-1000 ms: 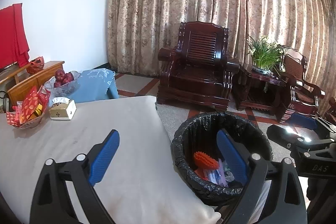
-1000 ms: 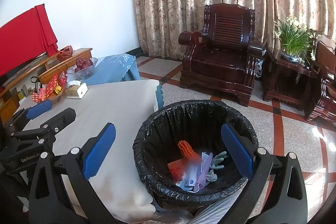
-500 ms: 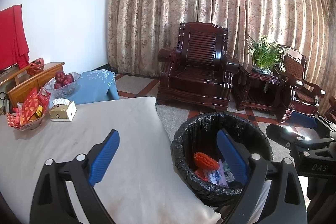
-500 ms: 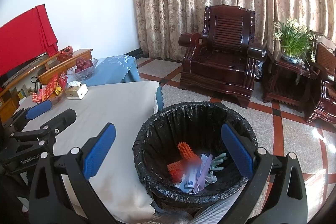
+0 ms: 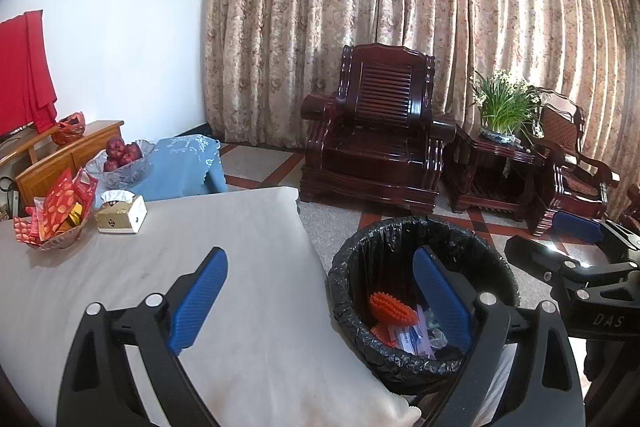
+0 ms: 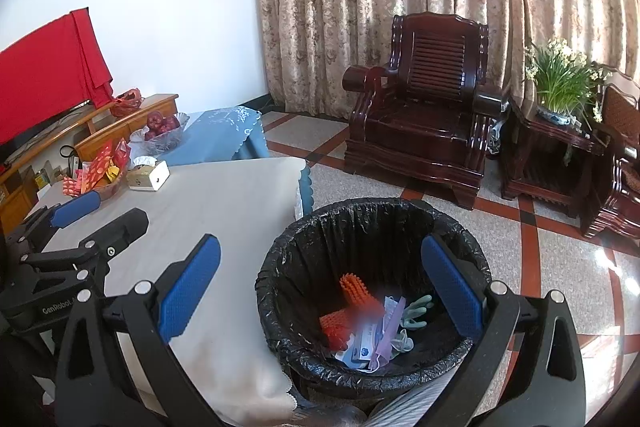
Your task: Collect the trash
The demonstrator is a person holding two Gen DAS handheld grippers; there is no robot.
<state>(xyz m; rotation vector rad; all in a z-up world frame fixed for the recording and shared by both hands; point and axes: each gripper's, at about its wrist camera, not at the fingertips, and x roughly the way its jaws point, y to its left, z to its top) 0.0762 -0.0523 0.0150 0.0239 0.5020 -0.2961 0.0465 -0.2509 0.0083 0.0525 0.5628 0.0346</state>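
A black-lined trash bin stands on the floor beside the table. Inside it lie an orange spiky brush, paper wrappers and a pale green glove. My left gripper is open and holds nothing; it hovers over the table's corner and the bin's near rim. My right gripper is open too, above the bin, with nothing between its blue pads. Each gripper shows at the edge of the other's view.
The table has a beige cloth. At its far left stand a tissue box, a bowl of red packets and a glass bowl of apples. Dark wooden armchairs and a plant line the curtain.
Both grippers have barely drifted; the scene sits a touch lower in the views. Nothing was taken or let go.
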